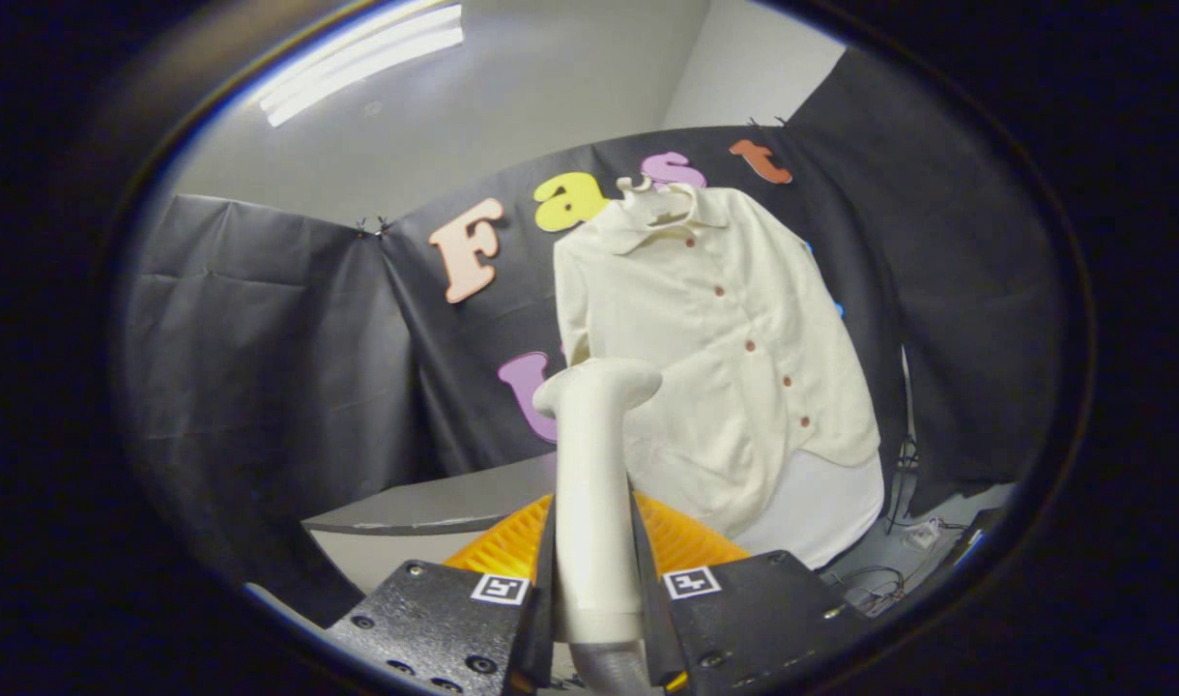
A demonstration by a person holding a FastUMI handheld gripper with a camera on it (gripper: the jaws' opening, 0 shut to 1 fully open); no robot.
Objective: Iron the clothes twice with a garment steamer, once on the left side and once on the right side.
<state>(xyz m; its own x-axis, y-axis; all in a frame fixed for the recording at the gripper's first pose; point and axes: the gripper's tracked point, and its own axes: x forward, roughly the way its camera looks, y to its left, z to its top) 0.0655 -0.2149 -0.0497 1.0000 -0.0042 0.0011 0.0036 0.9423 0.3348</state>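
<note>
A cream button-up shirt [715, 348] hangs on a hanger against the booth's black wall, its front facing me, with a row of dark red buttons down the middle. My gripper [594, 570] is shut on the white handle of the garment steamer [594, 464], which stands up between the fingers. The steamer's head [599, 382] is just short of the shirt's lower left part, over the left sleeve; I cannot tell whether it touches the cloth.
A grey table [425, 507] runs under the shirt. A white board or cloth [831, 503] hangs below the shirt's hem. Cables and a small white plug [913, 532] lie at the lower right. A ceiling light [358, 63] glows above.
</note>
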